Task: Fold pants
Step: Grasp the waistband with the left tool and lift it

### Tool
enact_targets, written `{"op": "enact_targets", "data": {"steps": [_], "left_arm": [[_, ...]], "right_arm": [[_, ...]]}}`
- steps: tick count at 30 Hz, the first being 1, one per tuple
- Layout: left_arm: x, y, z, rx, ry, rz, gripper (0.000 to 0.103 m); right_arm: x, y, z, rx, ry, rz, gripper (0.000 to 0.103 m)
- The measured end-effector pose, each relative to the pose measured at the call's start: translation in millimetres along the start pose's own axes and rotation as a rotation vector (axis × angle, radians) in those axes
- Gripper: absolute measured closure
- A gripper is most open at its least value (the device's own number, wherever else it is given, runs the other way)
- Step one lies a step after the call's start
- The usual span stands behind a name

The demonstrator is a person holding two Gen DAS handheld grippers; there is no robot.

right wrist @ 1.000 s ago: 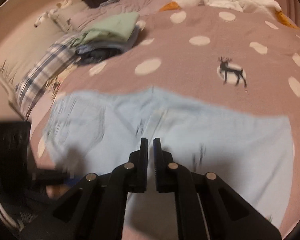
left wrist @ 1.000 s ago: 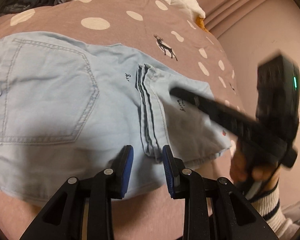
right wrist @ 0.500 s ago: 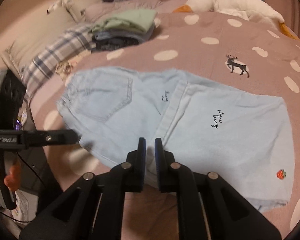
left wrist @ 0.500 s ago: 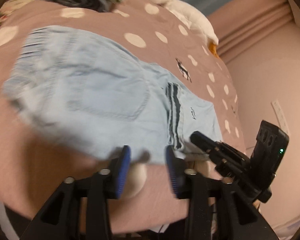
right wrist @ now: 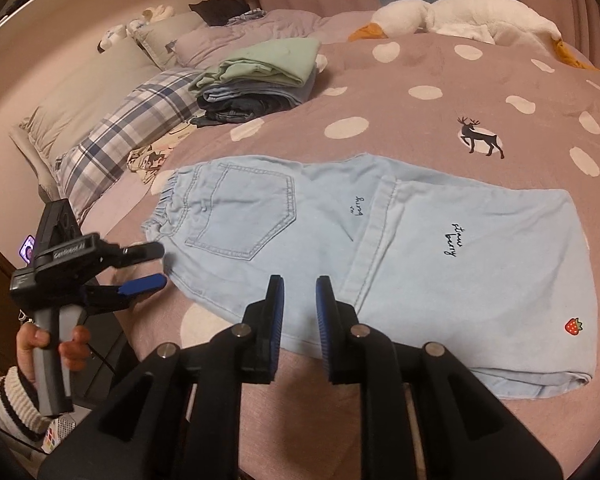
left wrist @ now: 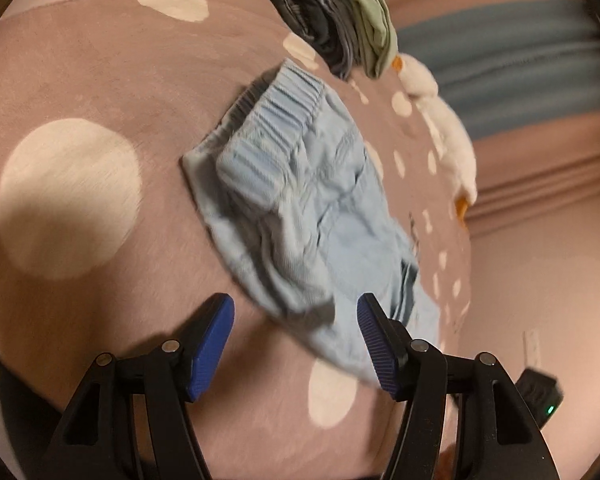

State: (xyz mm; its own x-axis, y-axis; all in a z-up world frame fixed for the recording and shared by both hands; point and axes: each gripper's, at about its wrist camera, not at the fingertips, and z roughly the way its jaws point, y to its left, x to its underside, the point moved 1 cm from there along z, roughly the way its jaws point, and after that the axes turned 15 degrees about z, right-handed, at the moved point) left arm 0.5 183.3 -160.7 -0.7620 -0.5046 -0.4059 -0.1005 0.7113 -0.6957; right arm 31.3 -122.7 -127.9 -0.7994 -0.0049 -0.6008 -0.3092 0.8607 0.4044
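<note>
Light blue denim pants lie flat on the dotted pink bedspread, with the legs folded over to the right and the back pocket facing up. My right gripper hovers over their near edge. Its jaws stand a little apart and are opening, with nothing pinched between them. My left gripper, held by a hand in a striped sleeve, sits at the elastic waistband end. In the left wrist view the pants stretch away from the left gripper, whose jaws are wide and still opening, empty, just short of the cloth's near corner.
A stack of folded clothes sits at the back left of the bed and shows as the stack in the left wrist view. A white goose plush lies along the far edge. A plaid pillow is at the left.
My left gripper swung from the folded leg hems round to the waistband end, rolled, and its jaws spread wide. My right gripper drew back to the near edge and its jaws parted slightly.
</note>
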Motion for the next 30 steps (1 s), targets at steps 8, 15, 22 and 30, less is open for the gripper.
{"op": "enact_targets", "data": {"steps": [8, 15, 22, 30], "left_arm": [[-31, 11, 15, -0.008, -0.08, -0.035, 0.04], [-39, -5, 17, -0.134, -0.016, 0.086, 0.071], [-31, -1, 3, -0.127, -0.024, 0.131, 0.074], [-40, -27, -6, -0.158, -0.043, 0.237, 0.074]], "right_arm": [[-12, -10, 16, 0.02, 0.027, 0.046, 0.085], [-41, -7, 52, 0.09, 0.04, 0.044, 0.086], [-59, -1, 113, 0.195, 0.121, 0.0, 0.088], [-48, 13, 91, 0.17, 0.156, -0.04, 0.086]]}}
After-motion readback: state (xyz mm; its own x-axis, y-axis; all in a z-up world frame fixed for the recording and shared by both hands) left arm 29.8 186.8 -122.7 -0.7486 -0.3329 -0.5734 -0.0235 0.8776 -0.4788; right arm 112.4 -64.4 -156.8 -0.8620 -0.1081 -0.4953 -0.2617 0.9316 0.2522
